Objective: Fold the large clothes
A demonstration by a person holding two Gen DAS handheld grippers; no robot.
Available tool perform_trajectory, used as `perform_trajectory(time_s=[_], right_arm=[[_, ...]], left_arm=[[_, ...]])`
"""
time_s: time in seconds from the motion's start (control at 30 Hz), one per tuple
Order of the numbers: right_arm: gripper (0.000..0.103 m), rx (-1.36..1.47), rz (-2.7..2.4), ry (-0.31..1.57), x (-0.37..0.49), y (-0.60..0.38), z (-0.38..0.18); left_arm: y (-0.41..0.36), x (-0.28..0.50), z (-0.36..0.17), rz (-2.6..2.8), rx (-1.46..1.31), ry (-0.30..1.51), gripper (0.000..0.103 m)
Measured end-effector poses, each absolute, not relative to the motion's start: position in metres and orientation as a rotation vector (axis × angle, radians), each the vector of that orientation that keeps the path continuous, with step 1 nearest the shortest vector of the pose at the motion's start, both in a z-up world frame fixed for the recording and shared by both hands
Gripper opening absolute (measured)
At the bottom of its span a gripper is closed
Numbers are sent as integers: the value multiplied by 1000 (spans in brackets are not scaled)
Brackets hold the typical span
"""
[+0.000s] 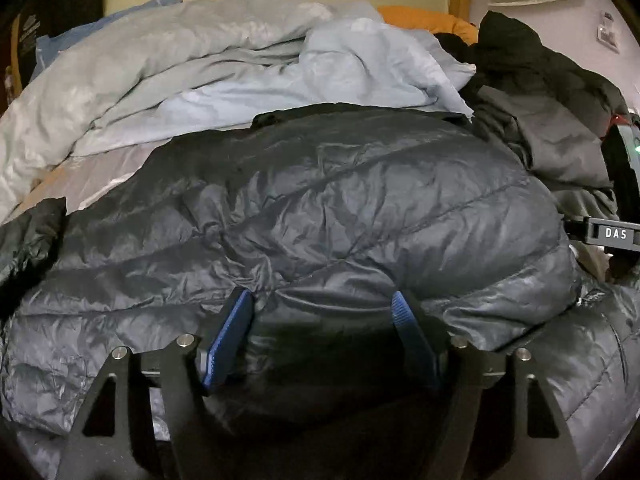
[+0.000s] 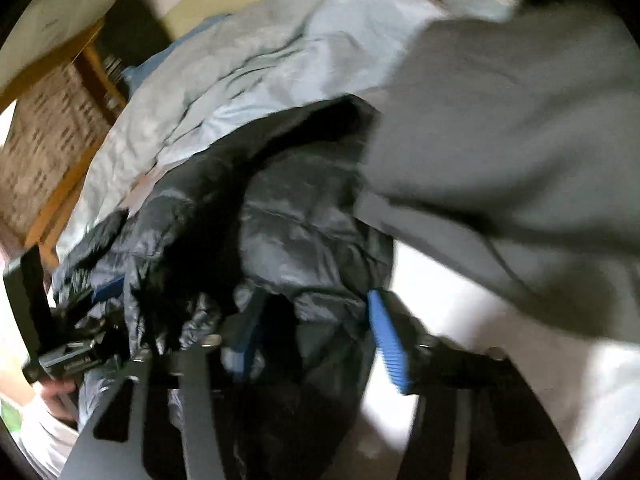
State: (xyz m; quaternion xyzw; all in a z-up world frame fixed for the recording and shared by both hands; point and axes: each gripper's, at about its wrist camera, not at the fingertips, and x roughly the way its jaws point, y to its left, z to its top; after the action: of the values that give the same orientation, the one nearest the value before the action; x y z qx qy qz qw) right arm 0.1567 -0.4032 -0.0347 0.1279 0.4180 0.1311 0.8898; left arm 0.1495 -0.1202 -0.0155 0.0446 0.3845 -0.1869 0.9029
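The dark puffy jacket [image 1: 320, 208] lies spread on the bed, in front of a crumpled pale blue duvet [image 1: 208, 64]; its quilted, shiny cloth bulges up in the middle, and one dark sleeve [image 1: 30, 232] sticks out at the left edge. The left gripper [image 1: 324, 312] is at the near side of the jacket; its blue fingers [image 1: 228, 336] stand wide apart with a bulge of the jacket between them, and whether they press on this cloth I cannot tell. In the right wrist view, which is blurred, the right gripper [image 2: 316, 328] is also at the jacket [image 2: 296, 240]; its fingers [image 2: 386, 340] are apart with folds of the jacket between them, and whether they pinch the cloth I cannot tell. A grey garment [image 2: 500, 140] lies just beside the jacket on the right, partly over a white sheet [image 2: 460, 300]; behind it there is a black heap of clothes [image 1: 532, 64] and an orange pillow [image 1: 424, 20]. At the left edge of the right wrist view a hand [image 2: 54, 394] holds the other gripper.
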Motion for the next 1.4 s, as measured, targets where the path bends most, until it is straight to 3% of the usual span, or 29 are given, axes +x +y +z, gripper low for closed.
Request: perform_trajectory(time_s=[0.13,0.33,0.4,0.47,0.6,0.83,0.93,1.03,1.4], right_arm=[[79,227,269,864,169,-396,-40],[80,343,177,808,176,-422,-37],[68,371,198,822,179,-425,-41],[4,405,235,834,180,-427,-44],[4,382,248,777,169,-424,-33],[4,124,229,470,88,-396,55],[4,202,224,411,57,-402,84],[4,368,357,415,34,-417,86],[4,378,386,264,-35,-439,84]], left_arm=[[-119,147,-15,-382,90,793,74],[-124,149,-16,-360,125,795,74],[-126,149,-16,-355,133,796,75],[-126,148,-16,-352,138,794,75],[-125,147,-15,-348,136,781,74],[-120,150,-16,-344,109,791,74],[-121,151,-17,-344,106,798,74],[-121,152,-18,-342,107,804,74],[-126,153,-19,-329,133,806,75]])
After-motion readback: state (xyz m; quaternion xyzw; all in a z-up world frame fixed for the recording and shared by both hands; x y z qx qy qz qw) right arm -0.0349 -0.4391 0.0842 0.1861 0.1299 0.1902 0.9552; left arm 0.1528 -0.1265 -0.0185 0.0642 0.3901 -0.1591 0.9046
